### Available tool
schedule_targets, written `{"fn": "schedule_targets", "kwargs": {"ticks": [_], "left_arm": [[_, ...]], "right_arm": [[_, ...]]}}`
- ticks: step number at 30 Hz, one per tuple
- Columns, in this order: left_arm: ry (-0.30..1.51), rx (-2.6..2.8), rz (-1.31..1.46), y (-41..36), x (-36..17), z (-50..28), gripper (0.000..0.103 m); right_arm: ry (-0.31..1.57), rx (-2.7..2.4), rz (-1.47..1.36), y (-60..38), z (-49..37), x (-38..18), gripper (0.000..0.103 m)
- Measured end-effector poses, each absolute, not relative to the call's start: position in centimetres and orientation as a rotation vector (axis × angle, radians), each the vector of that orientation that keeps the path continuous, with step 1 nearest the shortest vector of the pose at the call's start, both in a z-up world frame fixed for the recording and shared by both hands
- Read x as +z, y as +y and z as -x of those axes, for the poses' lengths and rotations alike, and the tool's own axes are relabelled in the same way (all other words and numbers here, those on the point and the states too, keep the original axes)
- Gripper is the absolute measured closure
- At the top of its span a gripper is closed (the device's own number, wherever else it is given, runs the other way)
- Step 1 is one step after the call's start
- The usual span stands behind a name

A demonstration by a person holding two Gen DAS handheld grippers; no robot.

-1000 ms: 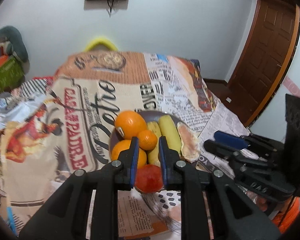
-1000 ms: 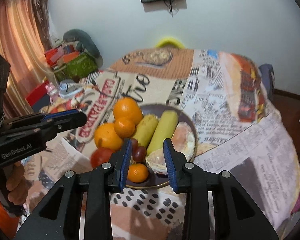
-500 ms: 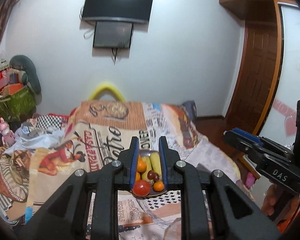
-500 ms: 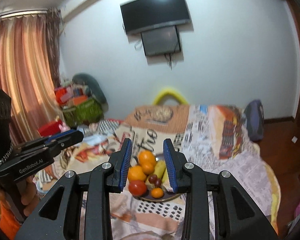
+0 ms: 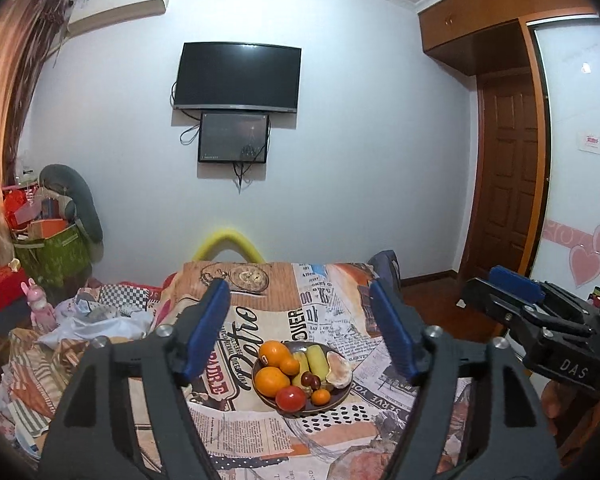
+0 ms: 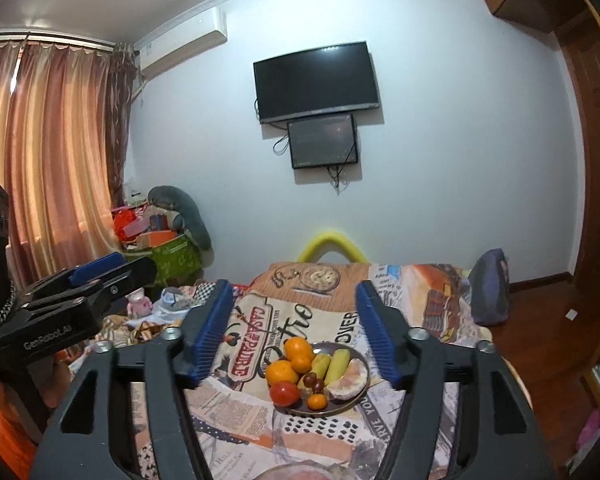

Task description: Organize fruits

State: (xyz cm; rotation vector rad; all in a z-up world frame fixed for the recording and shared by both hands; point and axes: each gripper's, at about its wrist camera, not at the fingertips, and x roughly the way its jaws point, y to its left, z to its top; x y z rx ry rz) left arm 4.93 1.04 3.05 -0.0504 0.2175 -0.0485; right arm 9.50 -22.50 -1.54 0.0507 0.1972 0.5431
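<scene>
Both tongs, left tongs (image 5: pixel 300 336) and right tongs (image 6: pixel 294 330), are opening with nothing between them. You are framing the dark round metal plate of fruit (image 5: pixel 340 394) at lower centre, lying on the newspaper-print cloth (image 5: pixel 332 312); judge whether anything needs tidying before descending.

You have a round dark plate (image 5: pixel 342 394) sitting on the newspaper-print bedcover, and all the fruit is gathered on it. Two large oranges (image 5: pixel 274 352) lie along its left side with a smaller one (image 5: pixel 290 365) tucked between them. A red tomato (image 5: pixel 291 397) sits at the near edge, just beside a small mandarin (image 5: pixel 321 397). Two yellow-green bananas (image 5: pixel 317 361) lie side by side in the middle, dark grapes (image 5: pixel 310 379) at their near ends. A peeled citrus piece (image 5: pixel 339 368) rests on the right.
</scene>
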Motion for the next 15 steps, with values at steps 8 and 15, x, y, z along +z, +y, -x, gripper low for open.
{"fn": "schedule_targets", "kwargs": {"ticks": [8, 15], "left_arm": [[0.209, -0.040, 0.045, 0.5, 2.4, -4.1, 0.008], [0.192, -0.006, 0.051, 0.8, 2.2, -3.7, 0.001]], "right_arm": [[0.149, 0.503, -0.050, -22.5, -8.6, -1.2, 0.004], [0.152, 0.477, -0.056, -23.0, -7.9, -1.7, 0.000]]}}
